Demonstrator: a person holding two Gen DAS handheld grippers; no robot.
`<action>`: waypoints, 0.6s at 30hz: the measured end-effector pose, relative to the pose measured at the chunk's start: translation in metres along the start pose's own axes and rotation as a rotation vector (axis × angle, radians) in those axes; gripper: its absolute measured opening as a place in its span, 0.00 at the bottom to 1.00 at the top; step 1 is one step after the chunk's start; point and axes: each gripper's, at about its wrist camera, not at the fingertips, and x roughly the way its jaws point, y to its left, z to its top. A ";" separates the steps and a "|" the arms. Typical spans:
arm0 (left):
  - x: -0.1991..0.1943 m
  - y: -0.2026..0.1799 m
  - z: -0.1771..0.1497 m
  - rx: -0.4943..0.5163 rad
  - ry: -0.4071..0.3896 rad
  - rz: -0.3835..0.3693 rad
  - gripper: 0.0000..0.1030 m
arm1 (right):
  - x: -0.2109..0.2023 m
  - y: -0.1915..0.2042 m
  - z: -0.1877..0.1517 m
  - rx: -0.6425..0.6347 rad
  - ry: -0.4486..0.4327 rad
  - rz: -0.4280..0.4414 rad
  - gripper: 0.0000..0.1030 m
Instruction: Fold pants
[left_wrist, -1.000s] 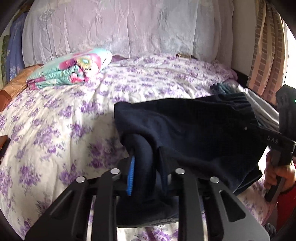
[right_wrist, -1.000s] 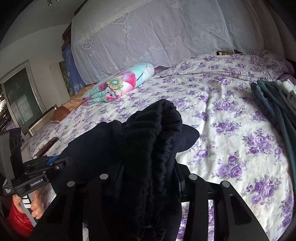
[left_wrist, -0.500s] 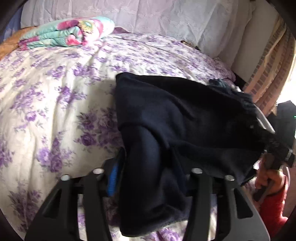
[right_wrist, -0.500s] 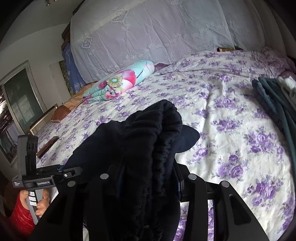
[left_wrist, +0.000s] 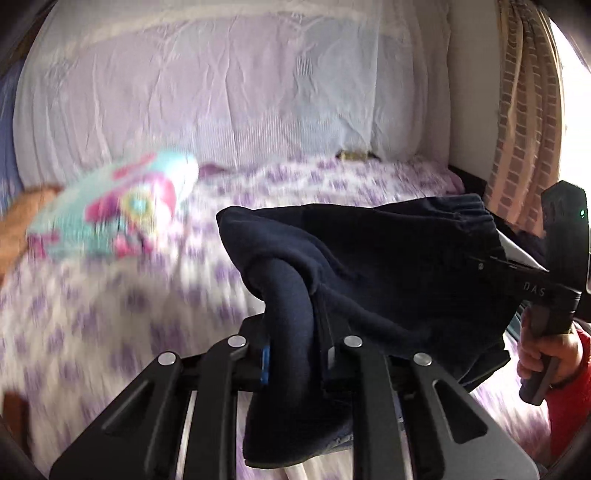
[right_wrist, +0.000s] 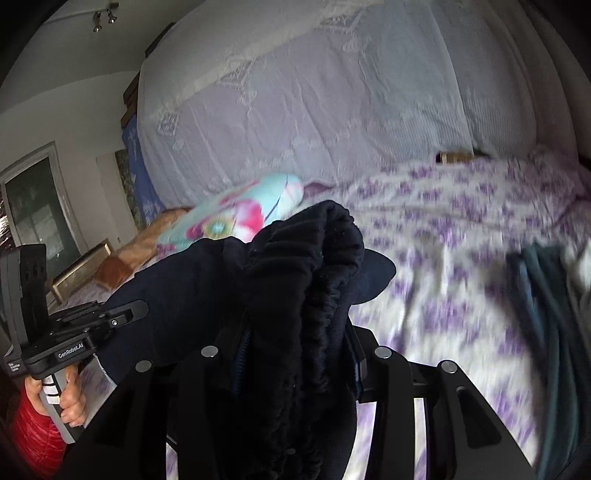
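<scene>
Dark navy pants (left_wrist: 388, 266) hang stretched between my two grippers above the bed. My left gripper (left_wrist: 295, 350) is shut on a rolled fold of the pants at one end. My right gripper (right_wrist: 295, 354) is shut on the bunched elastic waistband of the pants (right_wrist: 317, 266). The right gripper also shows at the right of the left wrist view (left_wrist: 517, 273), and the left gripper at the left of the right wrist view (right_wrist: 122, 317). The cloth hides all fingertips.
The bed has a purple-flowered sheet (left_wrist: 110, 302). A folded teal and pink blanket (left_wrist: 118, 210) lies at its far left. A pile of dark green and light clothes (right_wrist: 546, 295) lies at the right. White lace cloth (left_wrist: 221, 92) covers the headboard; a curtain (left_wrist: 524, 129) hangs right.
Both grippers have lifted and tilted up with the pants; the headboard now fills more of each view. The background is motion blurred. The grips have not changed.
</scene>
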 end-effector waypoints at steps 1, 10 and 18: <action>0.013 0.005 0.016 0.006 -0.014 0.011 0.16 | 0.011 -0.005 0.014 0.001 -0.011 -0.003 0.40; 0.168 0.049 0.106 0.049 -0.004 0.125 0.16 | 0.164 -0.064 0.117 0.006 -0.018 -0.056 0.40; 0.321 0.081 0.101 -0.039 0.131 0.163 0.16 | 0.292 -0.115 0.114 0.032 0.054 -0.152 0.40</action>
